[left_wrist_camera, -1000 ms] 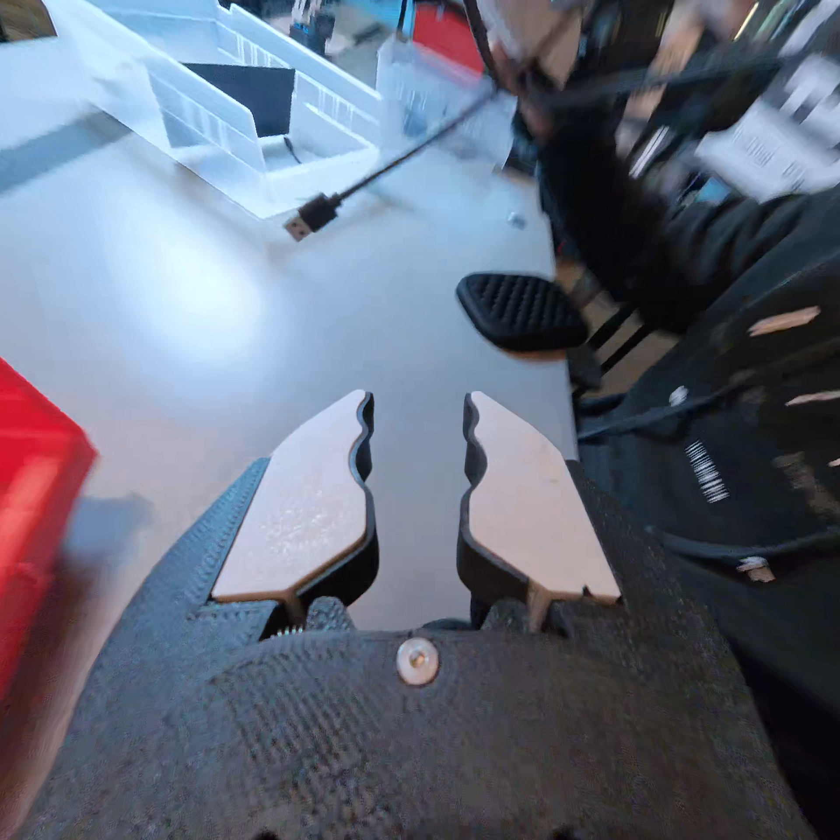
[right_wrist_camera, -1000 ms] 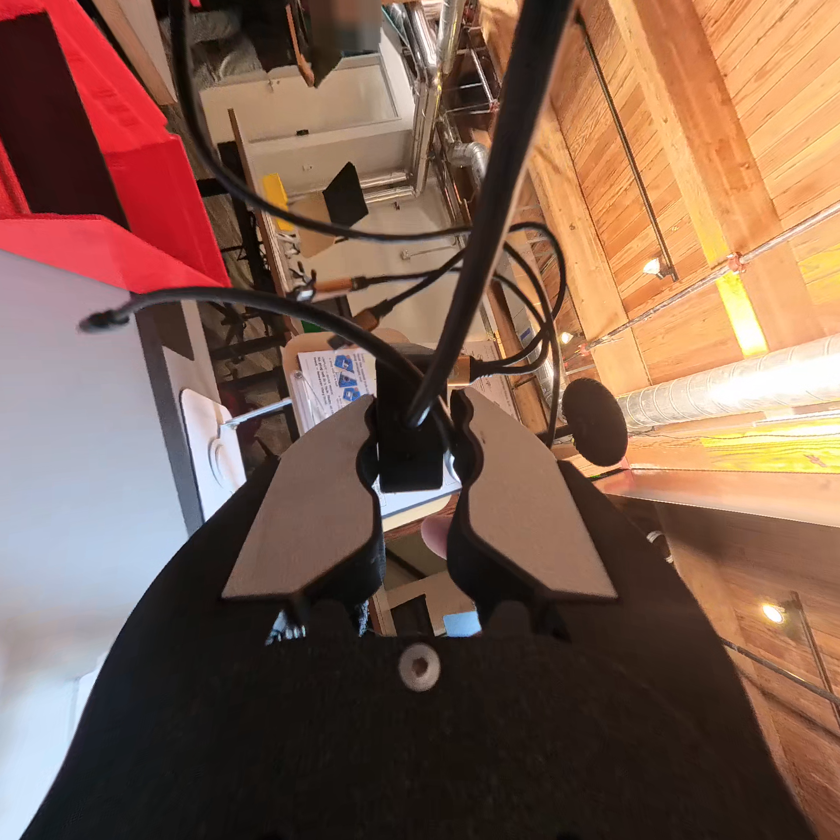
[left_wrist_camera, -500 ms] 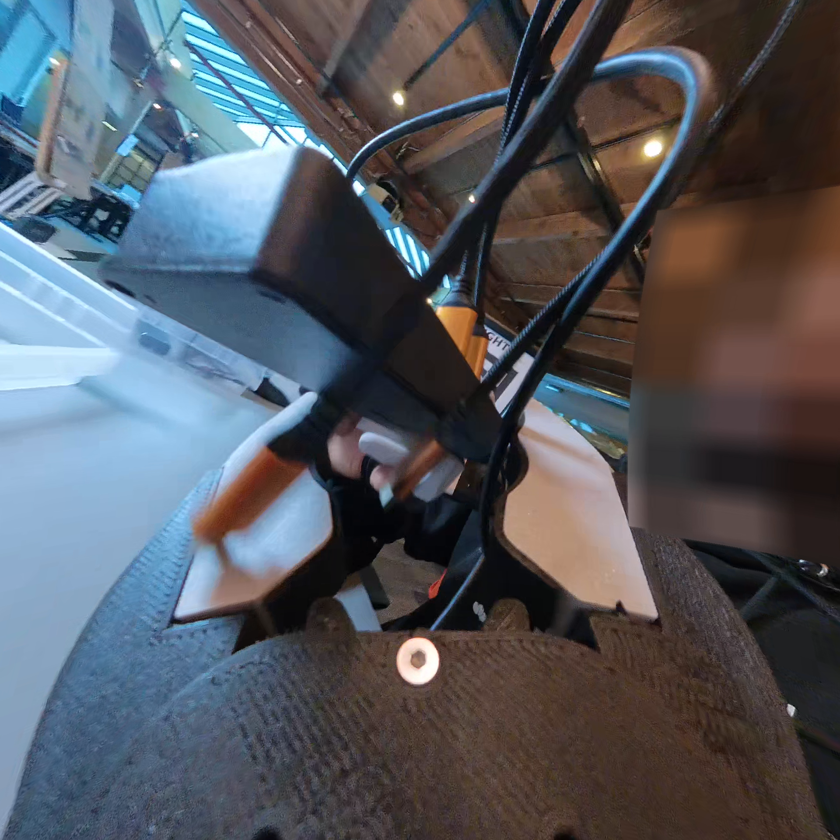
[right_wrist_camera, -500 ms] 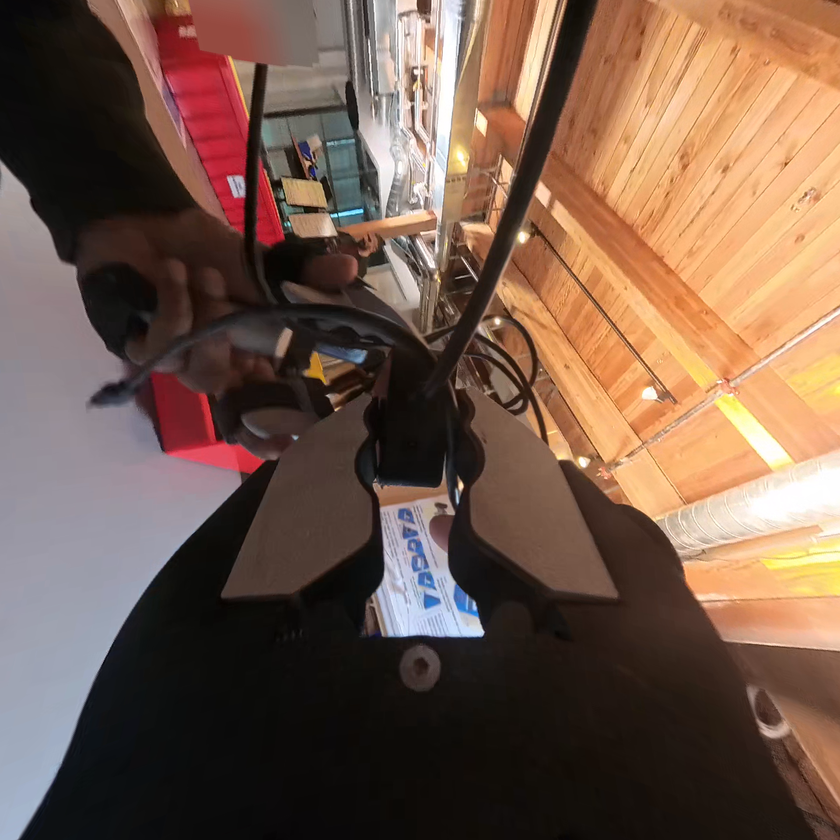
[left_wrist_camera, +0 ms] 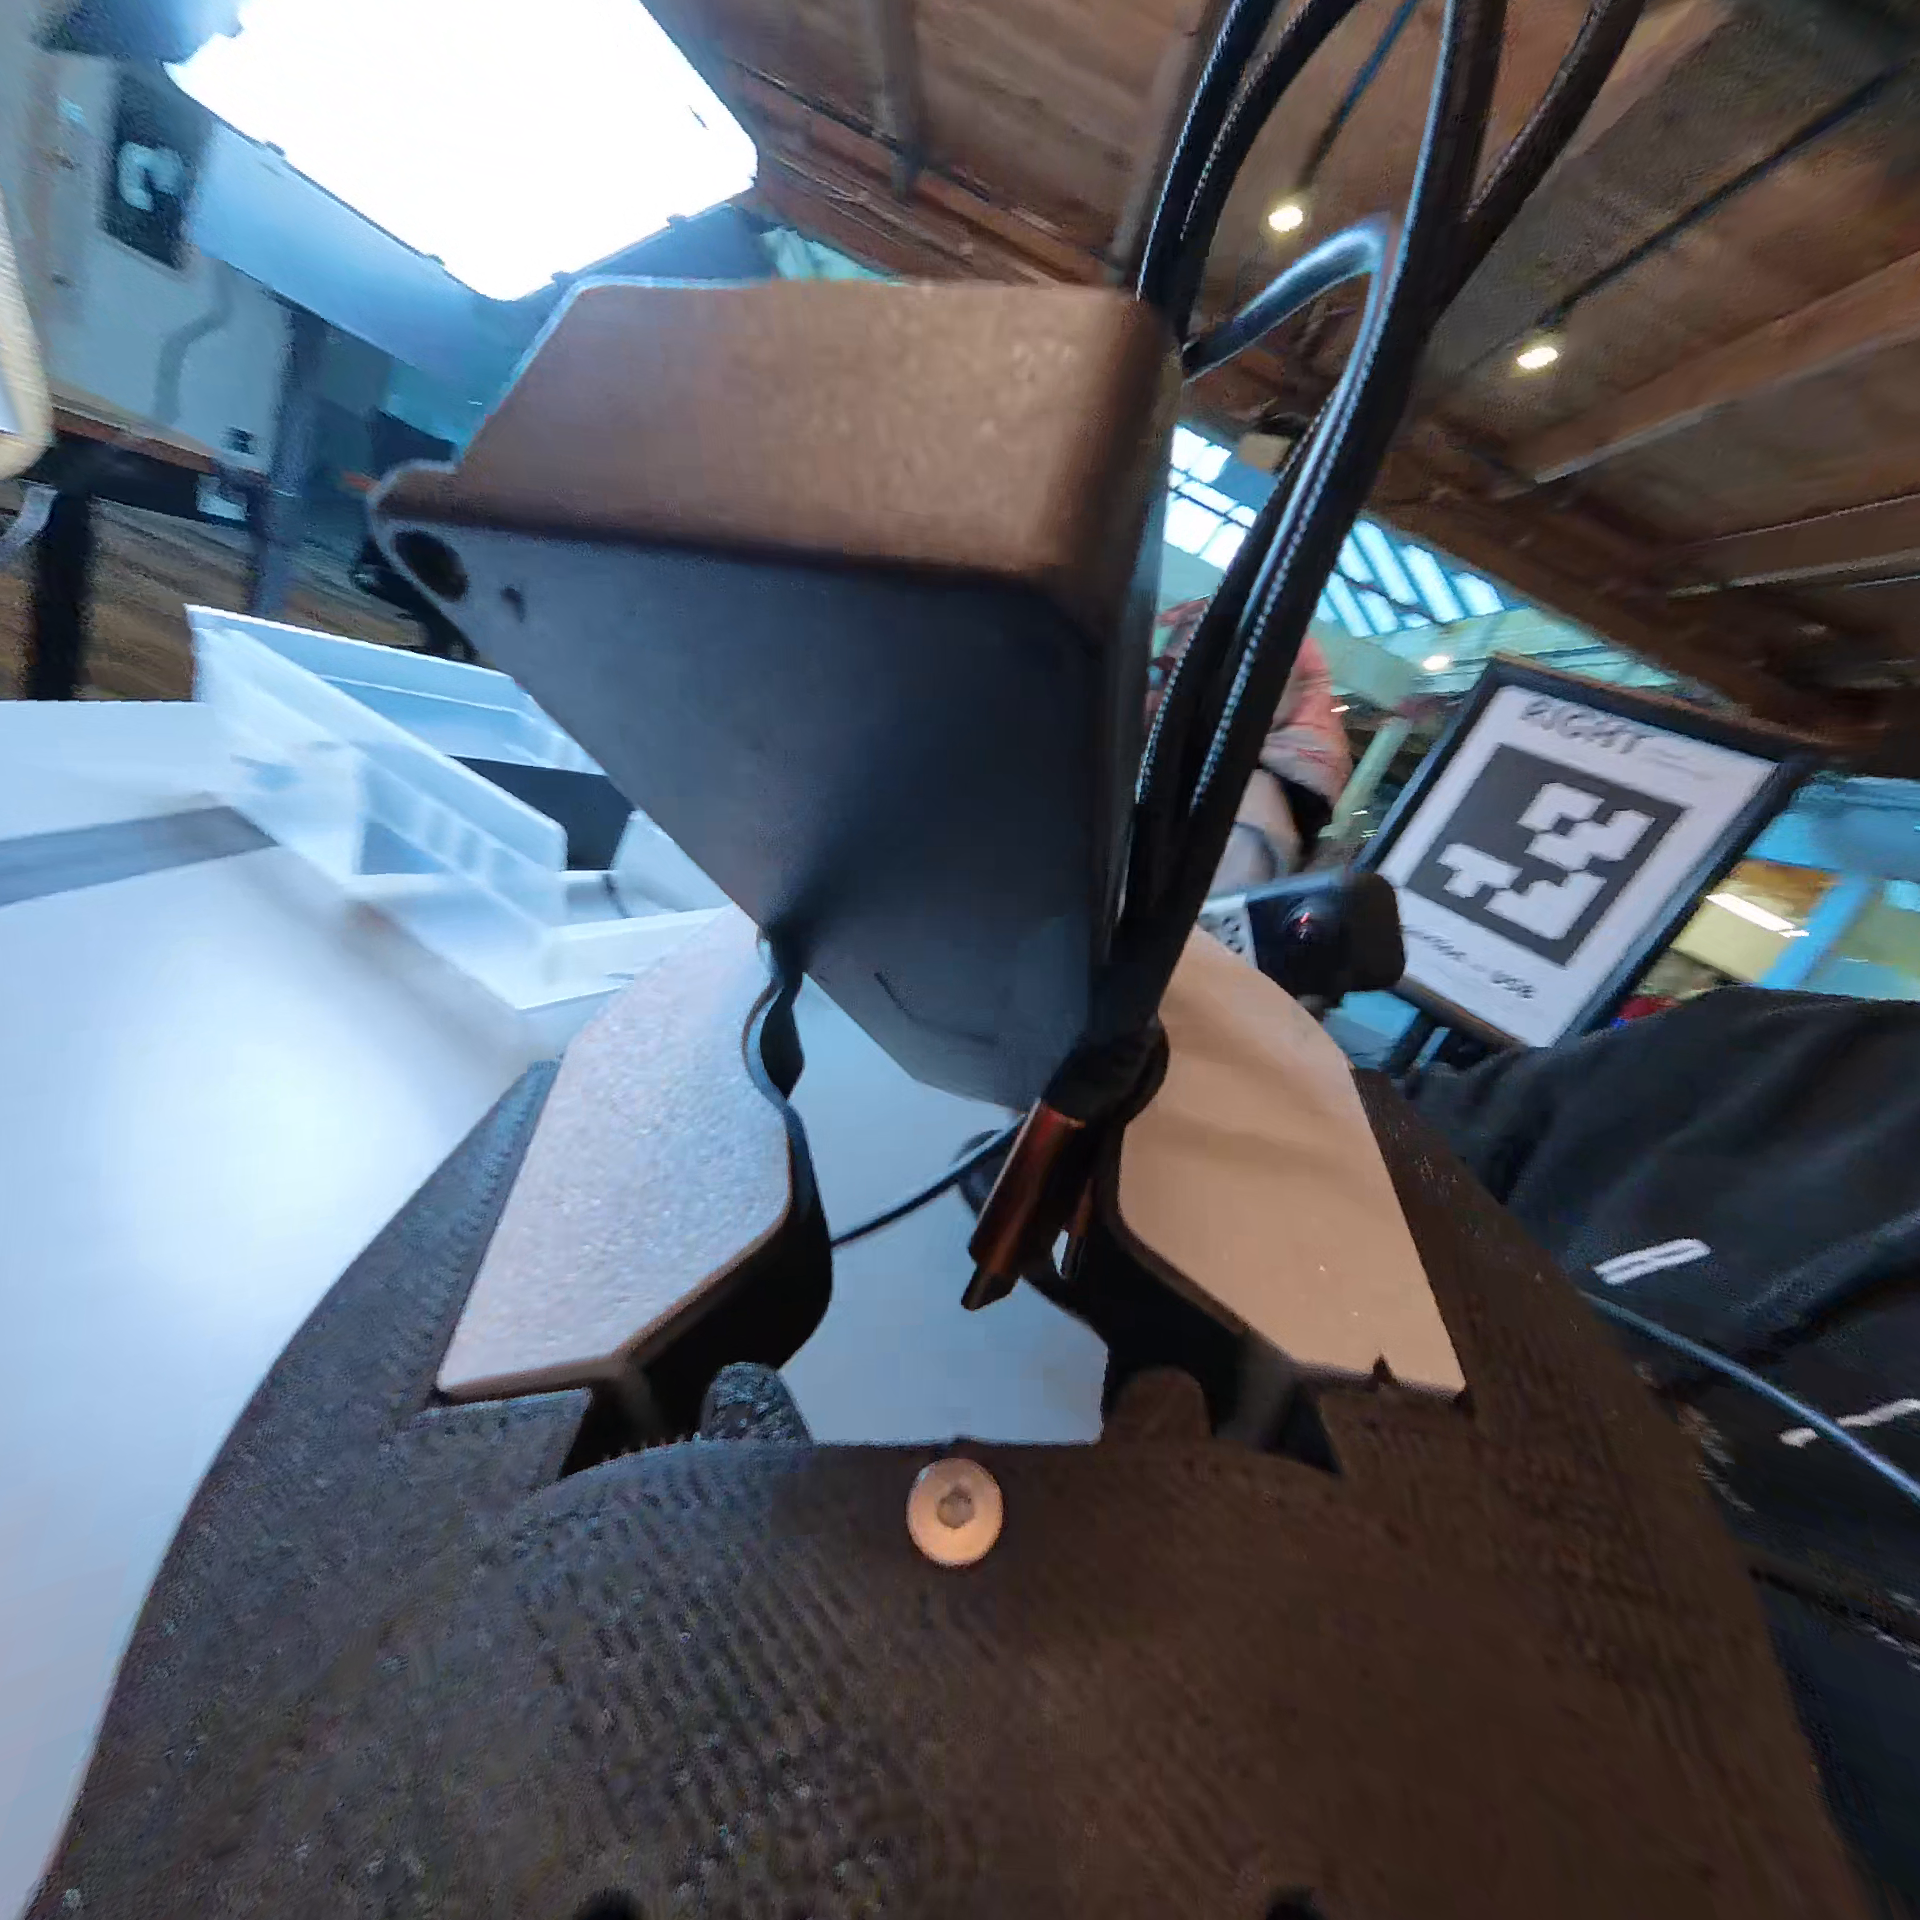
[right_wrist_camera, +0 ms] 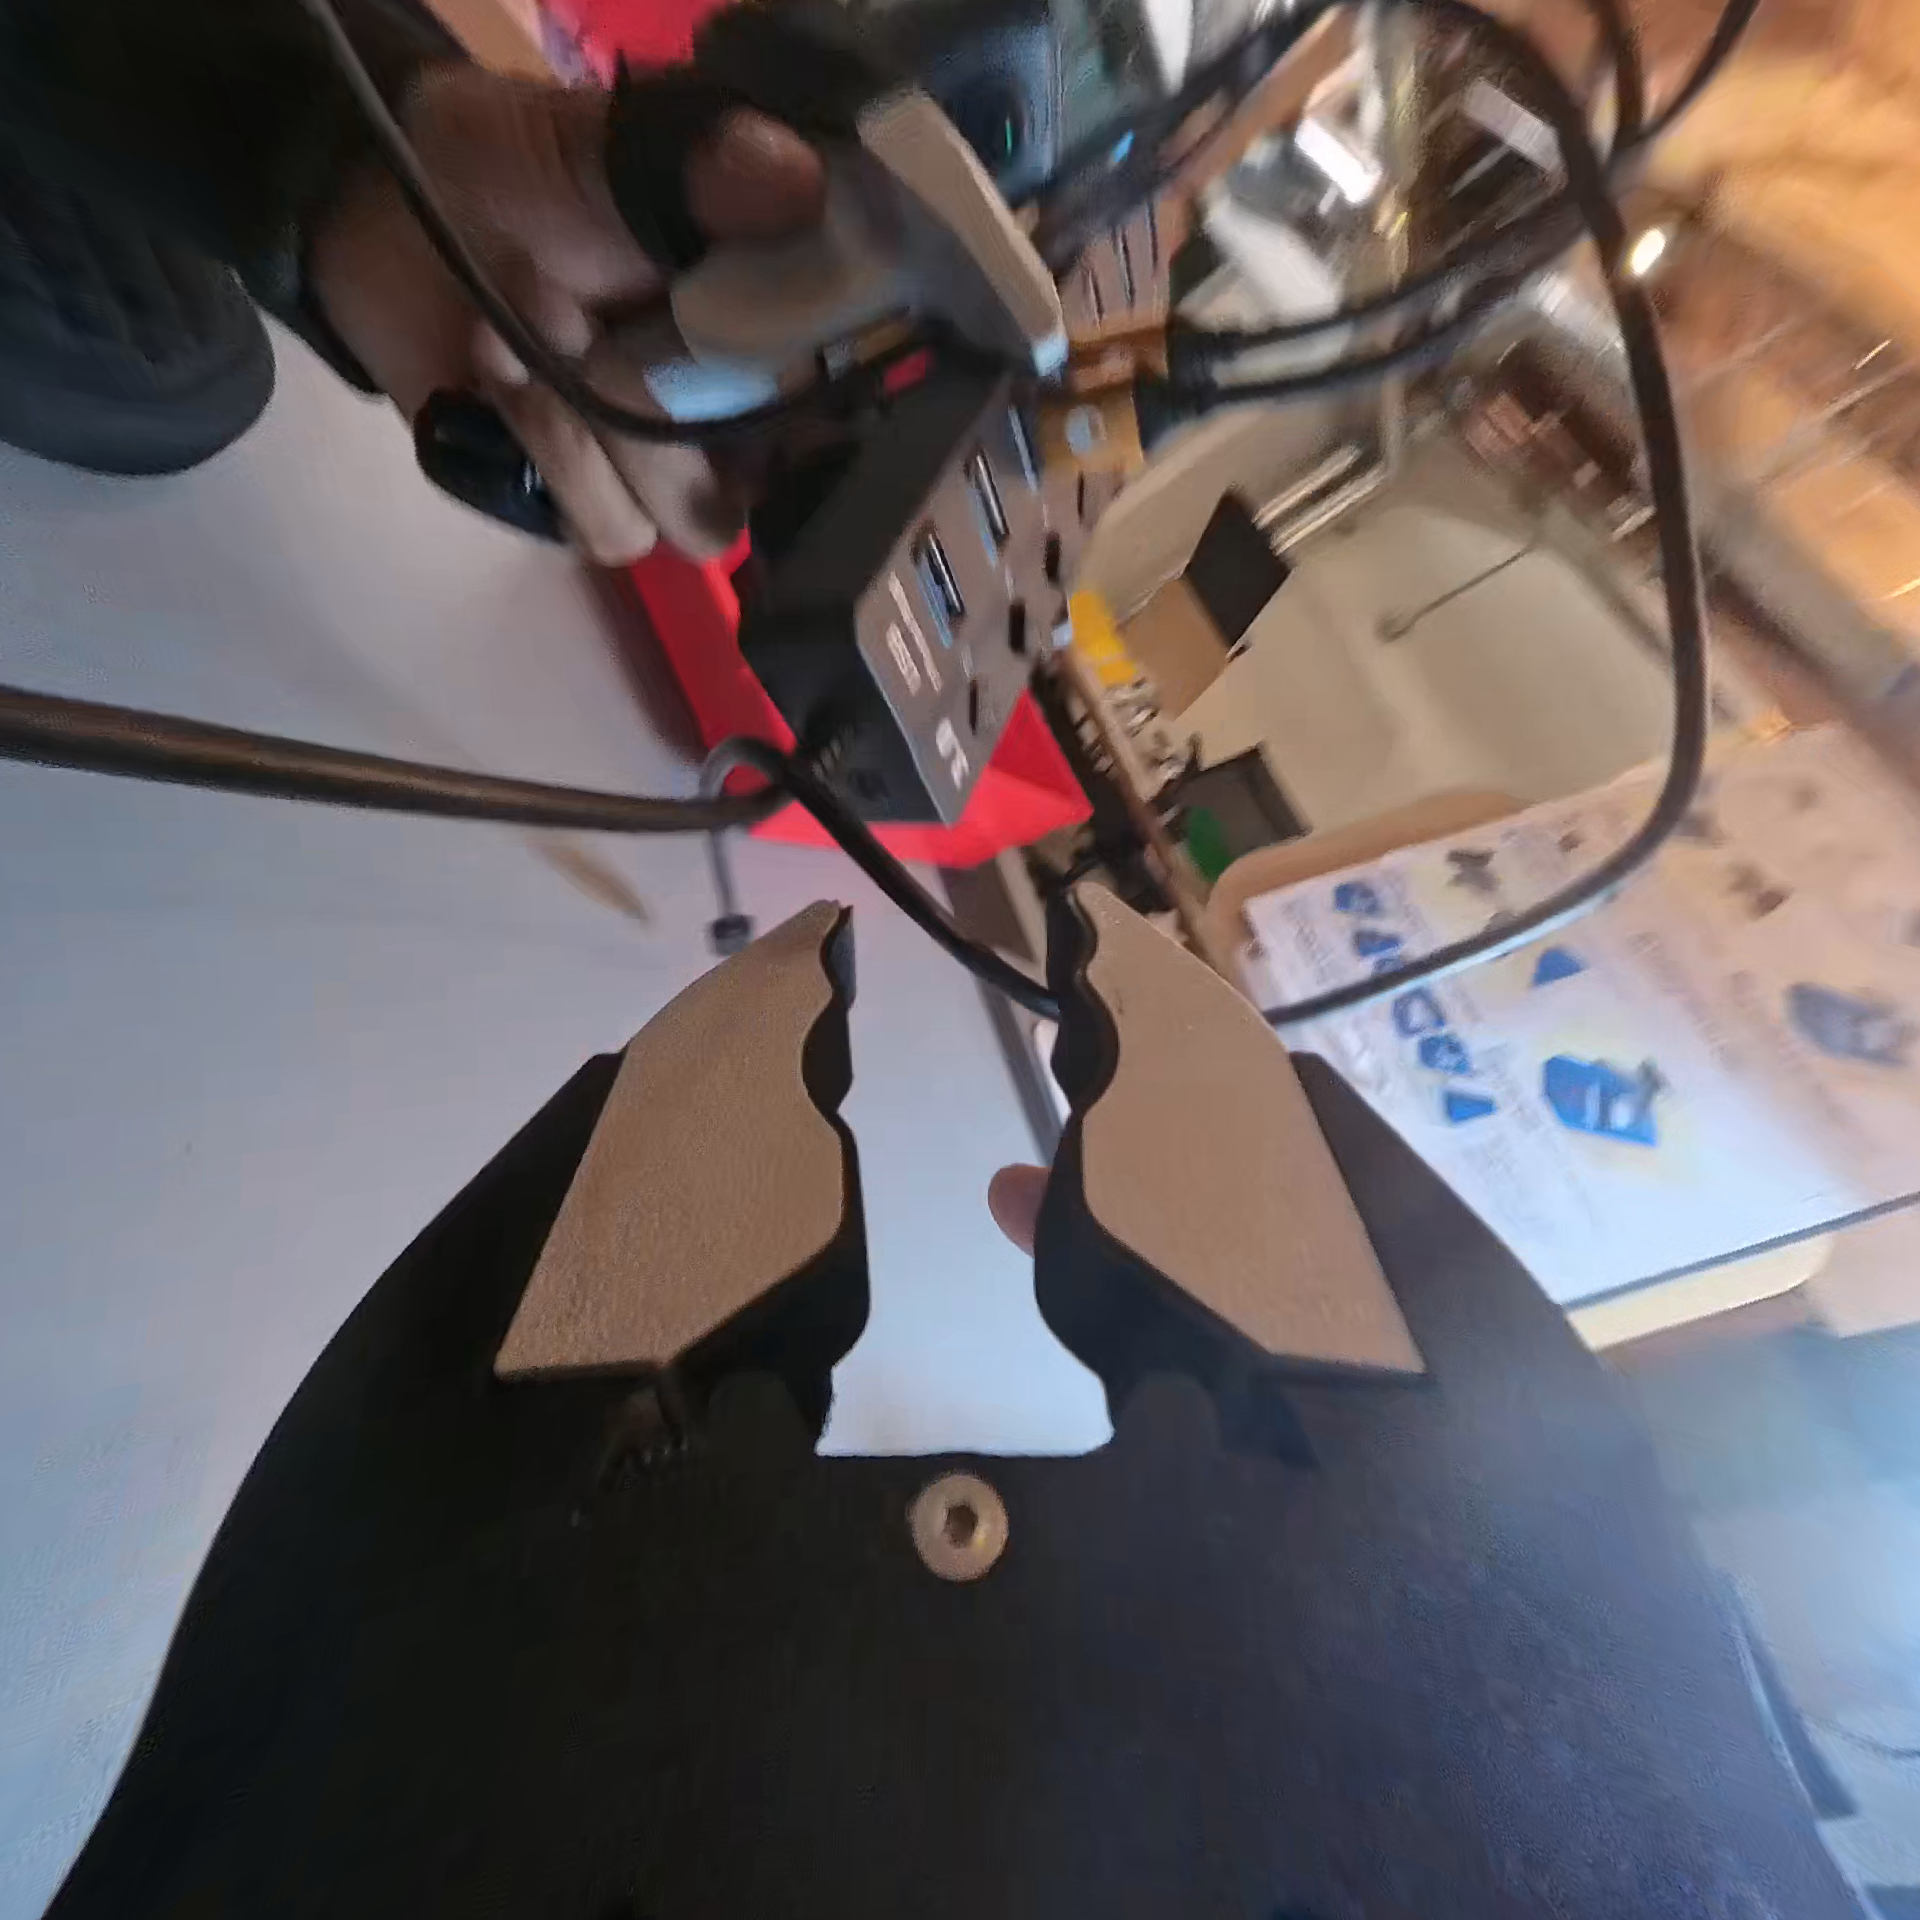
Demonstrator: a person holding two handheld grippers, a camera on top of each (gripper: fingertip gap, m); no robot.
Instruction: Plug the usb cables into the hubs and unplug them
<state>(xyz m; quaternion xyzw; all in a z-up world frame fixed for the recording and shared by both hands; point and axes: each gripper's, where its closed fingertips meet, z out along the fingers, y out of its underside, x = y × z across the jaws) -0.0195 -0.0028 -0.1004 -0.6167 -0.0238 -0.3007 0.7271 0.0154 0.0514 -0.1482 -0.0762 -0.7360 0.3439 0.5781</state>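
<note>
The black hub was off the tabletop, lifted in the air and wedged between the fingers of the left gripper, which were clenched on its lower end. A bundle of black cables ran down its right side, and a metal-tipped plug hung just below the hub's corner, between the fingers — whether it was seated in a port or merely dangling could not be told from the left wrist view.

In the right wrist view the same hub showed its port face, with several sockets that looked empty, though blur hid the detail. The right gripper was released, its fingers apart with nothing pinched; a thin black cable crossed the gap and touched the inner edge of one finger. A thicker cable stretched in from the left edge, above the white tabletop. A red bin sat behind the hub, near the far edge of the tabletop.

As a judgement, the task was at an intermediate point: the hub was secured in one gripper and most visible ports stood free, so a plug would have to be picked up by the free gripper and pushed in — or the remaining one pulled out. How many cycles had been completed could not be read from these views.
</note>
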